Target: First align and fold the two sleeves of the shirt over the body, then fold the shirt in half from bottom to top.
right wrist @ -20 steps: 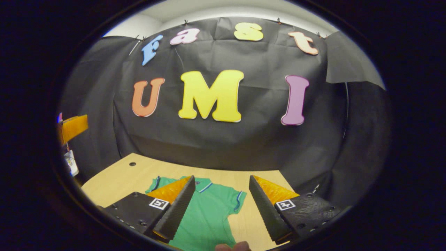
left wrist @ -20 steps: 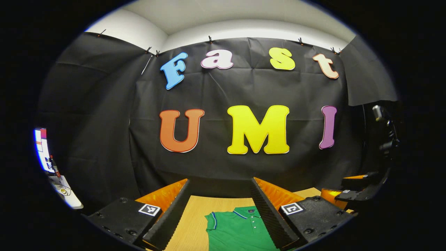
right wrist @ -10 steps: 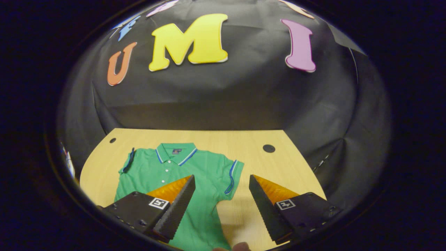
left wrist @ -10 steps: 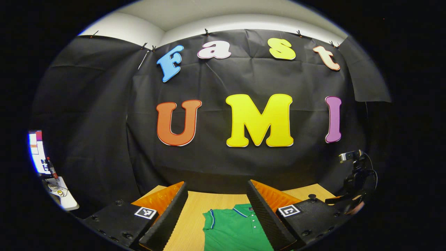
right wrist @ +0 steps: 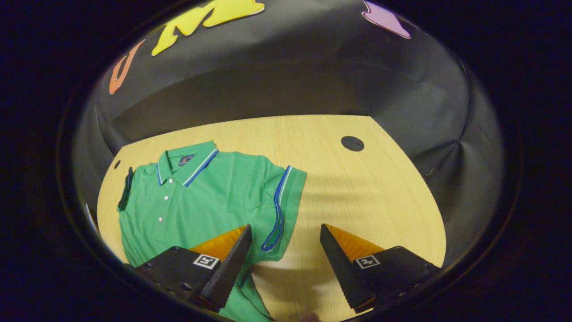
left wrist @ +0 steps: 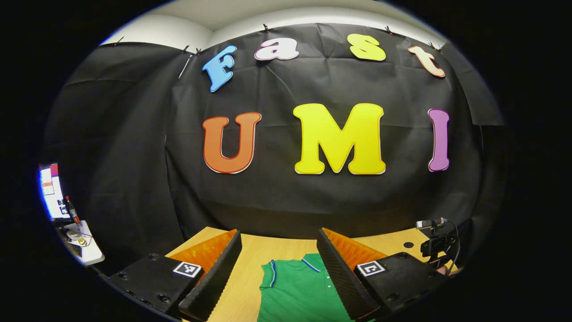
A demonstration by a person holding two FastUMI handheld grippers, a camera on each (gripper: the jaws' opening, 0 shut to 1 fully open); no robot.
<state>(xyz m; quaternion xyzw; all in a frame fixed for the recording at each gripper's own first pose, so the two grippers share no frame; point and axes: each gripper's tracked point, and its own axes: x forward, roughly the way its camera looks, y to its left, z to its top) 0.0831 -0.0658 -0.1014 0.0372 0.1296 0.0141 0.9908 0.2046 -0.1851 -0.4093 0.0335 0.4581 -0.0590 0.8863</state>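
Shirt: green polo, flat on wooden table
Right gripper: jaws wide, above sleeve
Left gripper: jaws wide, empty

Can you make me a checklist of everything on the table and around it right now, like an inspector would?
Surface: wooden table, with a dark round hole in it.
Job's things: green shirt lies flat, collar toward the wall; sleeves not yet folded.
Clutter: nothing seen on the table.
Grippers: left gripper open, above the shirt's collar end; right gripper open, over the blue-trimmed sleeve.
Cables: one runs from a small device at the table's edge.
Surroundings: black cloth wall; a lit screen off to the side.
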